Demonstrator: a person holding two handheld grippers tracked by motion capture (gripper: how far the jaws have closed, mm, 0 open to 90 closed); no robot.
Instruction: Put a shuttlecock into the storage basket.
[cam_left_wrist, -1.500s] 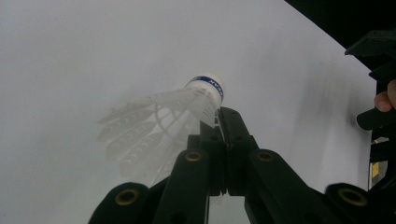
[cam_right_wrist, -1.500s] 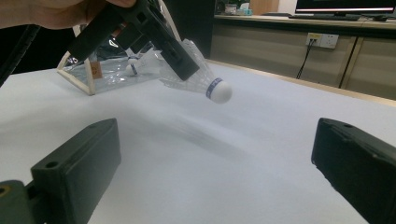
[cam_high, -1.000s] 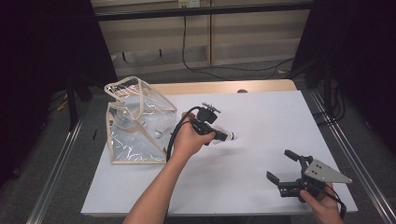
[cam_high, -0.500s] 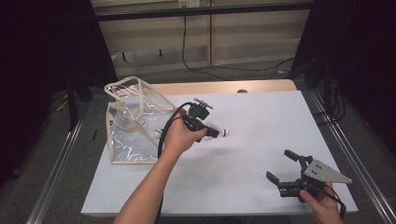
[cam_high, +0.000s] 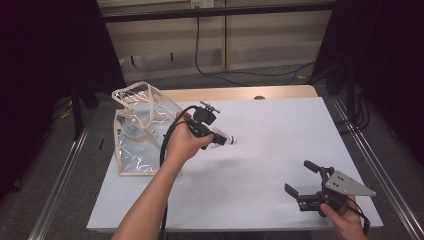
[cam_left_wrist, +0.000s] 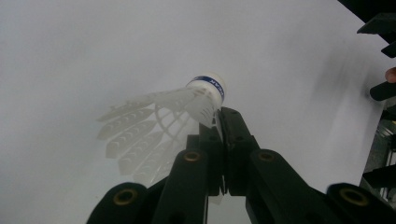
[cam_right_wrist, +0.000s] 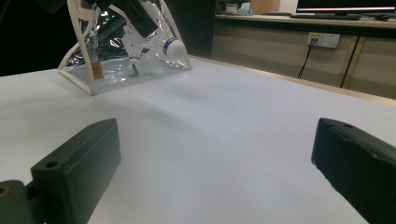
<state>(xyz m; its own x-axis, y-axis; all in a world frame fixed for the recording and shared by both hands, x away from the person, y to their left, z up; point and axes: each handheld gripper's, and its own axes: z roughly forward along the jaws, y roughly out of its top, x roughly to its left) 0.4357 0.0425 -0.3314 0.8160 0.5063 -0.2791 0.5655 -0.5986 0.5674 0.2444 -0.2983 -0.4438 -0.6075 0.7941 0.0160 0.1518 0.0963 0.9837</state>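
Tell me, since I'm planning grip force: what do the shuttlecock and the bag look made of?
The white shuttlecock with a blue band looks like moulded plastic: its skirt is translucent and slotted, its rounded cap matte, perhaps foam or cork. The clear bag with beige trim seems glossy soft vinyl, with wrinkled reflections; the edging looks like fabric tape.

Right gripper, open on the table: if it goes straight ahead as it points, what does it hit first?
Nothing close: between the right gripper fingers lies bare white tabletop. Its line seems to pass right of the clear plastic bag with beige trim, toward the table's far edge, though depth is unclear.
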